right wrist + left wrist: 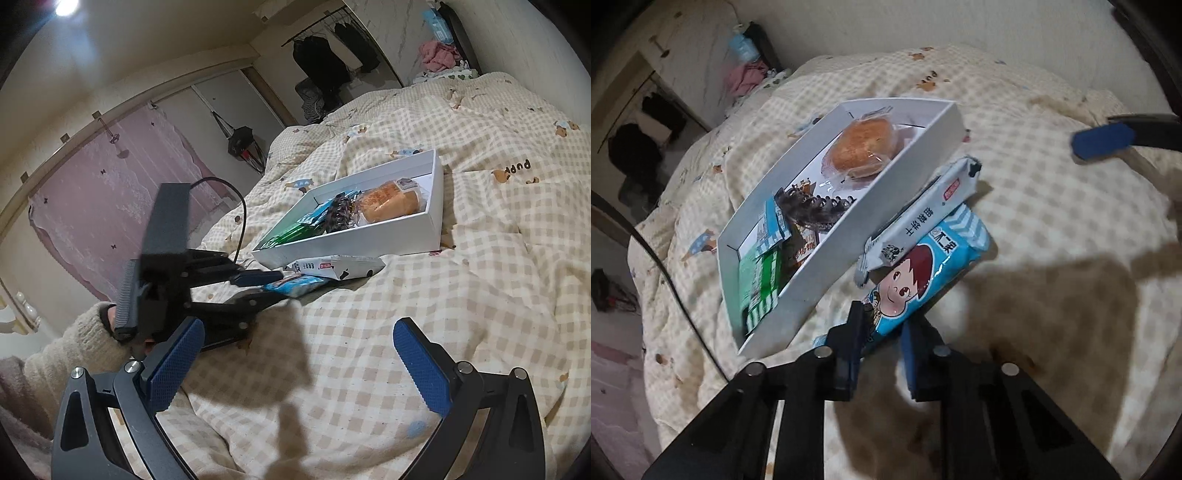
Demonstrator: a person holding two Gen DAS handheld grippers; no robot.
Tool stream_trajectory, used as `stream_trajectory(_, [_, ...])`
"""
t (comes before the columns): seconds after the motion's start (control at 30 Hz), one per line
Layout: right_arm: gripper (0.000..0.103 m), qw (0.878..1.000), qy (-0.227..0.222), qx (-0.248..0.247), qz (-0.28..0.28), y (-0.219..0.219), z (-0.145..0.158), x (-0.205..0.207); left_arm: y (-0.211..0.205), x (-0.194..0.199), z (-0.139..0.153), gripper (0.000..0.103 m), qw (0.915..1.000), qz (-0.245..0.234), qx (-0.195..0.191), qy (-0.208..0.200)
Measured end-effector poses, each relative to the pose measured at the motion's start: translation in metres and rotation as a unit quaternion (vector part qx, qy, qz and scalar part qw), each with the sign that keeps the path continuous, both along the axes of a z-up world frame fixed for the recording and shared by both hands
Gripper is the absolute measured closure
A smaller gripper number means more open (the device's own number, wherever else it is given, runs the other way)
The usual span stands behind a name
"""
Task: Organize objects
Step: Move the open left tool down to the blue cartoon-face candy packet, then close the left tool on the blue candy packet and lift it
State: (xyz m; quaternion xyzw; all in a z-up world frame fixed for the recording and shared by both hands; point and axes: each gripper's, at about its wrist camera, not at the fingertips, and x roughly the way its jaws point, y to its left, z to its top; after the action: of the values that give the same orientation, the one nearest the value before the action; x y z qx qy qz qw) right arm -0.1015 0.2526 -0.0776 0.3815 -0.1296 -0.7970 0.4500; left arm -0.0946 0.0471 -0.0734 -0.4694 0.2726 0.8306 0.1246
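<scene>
A blue snack packet [923, 280] with a cartoon face lies on the checked quilt beside a white box [827, 269]. My left gripper [884, 339] is shut on the packet's near end, and the right wrist view shows the same grip [264, 288] on the blue packet [299, 286]. A white-grey snack packet [923, 214] rests across the blue one, against the box wall. Inside the box are a wrapped bun [860, 147], a dark hair claw [812, 210] and a green packet [761, 291]. My right gripper [295, 369] hangs open over bare quilt, nothing between its pads.
The checked quilt [461, 295] covers the whole bed, lumpy around the white box [369, 240]. A cream sleeve [74, 343] holds the left gripper, with a black cable [242, 221] arching from it. Dark clothes [321, 62] hang beyond the bed's far end.
</scene>
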Motion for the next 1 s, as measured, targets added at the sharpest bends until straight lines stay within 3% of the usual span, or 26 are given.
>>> stream_trajectory(0.17, [0.0, 1.0, -0.012, -0.008, 0.0, 0.002, -0.003, -0.003, -0.007, 0.019, 0.028, 0.087, 0.9997, 0.013, 0.019, -0.006])
stream_trajectory(0.43, [0.0, 1.0, -0.013, -0.009, -0.001, 0.002, -0.003, -0.004, 0.031, 0.06, 0.041, 0.086, 0.9974, -0.065, -0.022, -0.02])
stream_trajectory(0.6, [0.0, 1.0, -0.014, -0.009, -0.002, 0.002, -0.003, -0.005, 0.038, 0.06, 0.042, 0.073, 0.9938, -0.094, 0.011, -0.057])
stream_trajectory(0.67, [0.0, 1.0, -0.014, -0.01, -0.001, 0.002, -0.004, -0.005, 0.038, 0.059, 0.042, 0.044, 0.9919, -0.107, 0.022, -0.065])
stream_trajectory(0.73, [0.0, 1.0, -0.015, -0.01, -0.001, 0.003, -0.004, -0.006, 0.042, 0.057, 0.038, 0.032, 0.9911, -0.119, -0.005, -0.06])
stream_trajectory(0.8, [0.0, 1.0, -0.018, -0.009, 0.0, 0.003, -0.005, -0.006, 0.047, 0.054, 0.036, 0.031, 0.9868, -0.146, -0.018, -0.067])
stream_trajectory(1.0, [0.0, 1.0, -0.019, -0.011, -0.002, 0.004, -0.006, -0.005, 0.057, 0.038, 0.024, 0.029, 0.9741, -0.192, 0.001, -0.12])
